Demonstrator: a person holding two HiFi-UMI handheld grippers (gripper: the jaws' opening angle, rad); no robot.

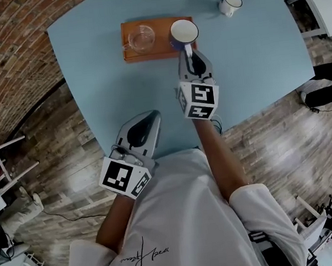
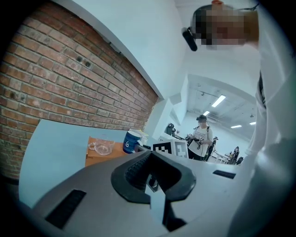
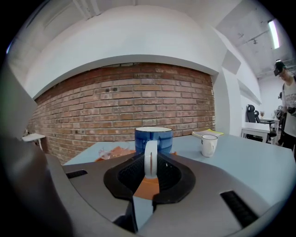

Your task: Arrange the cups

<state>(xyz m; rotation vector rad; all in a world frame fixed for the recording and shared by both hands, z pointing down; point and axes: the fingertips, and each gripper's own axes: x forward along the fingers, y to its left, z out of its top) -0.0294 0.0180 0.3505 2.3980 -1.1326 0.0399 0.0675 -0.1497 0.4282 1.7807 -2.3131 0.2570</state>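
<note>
Cups spread over bench [image 1: 253, 60]. Left tool [image 1: 145, 118] closed, empty, at near edge. Glass cup [image 1: 141, 38] on left of tray [image 1: 130, 55]. Blue mug [image 1: 184, 33] at tray's right end, handle pinched by right tool [image 1: 189, 52]. White mug [image 1: 230, 3] alone, far right. Keep mug level, clear of glass; release only once base sits flat.

**Shiny cups, dull grey claws**

The blue mug [image 1: 184, 33] looks like shiny glazed pottery, with a smooth white handle and a white inside. The glass cup [image 1: 141, 38] is clear and glossy. The orange-brown tray [image 1: 130, 51] looks like smooth wood. The small white mug [image 1: 230, 3] shines too. The pale blue worktop [image 1: 100, 77] is smooth and dull. The left claw [image 1: 150, 115] and right claw [image 1: 190, 54] are matt grey plastic with black ribbed pads [image 3: 128, 174]. The brick wall [image 3: 115, 102] is rough. The floor [image 1: 63, 171] is worn wooden planks. The T-shirt [image 1: 181, 217] is white cloth.
</note>
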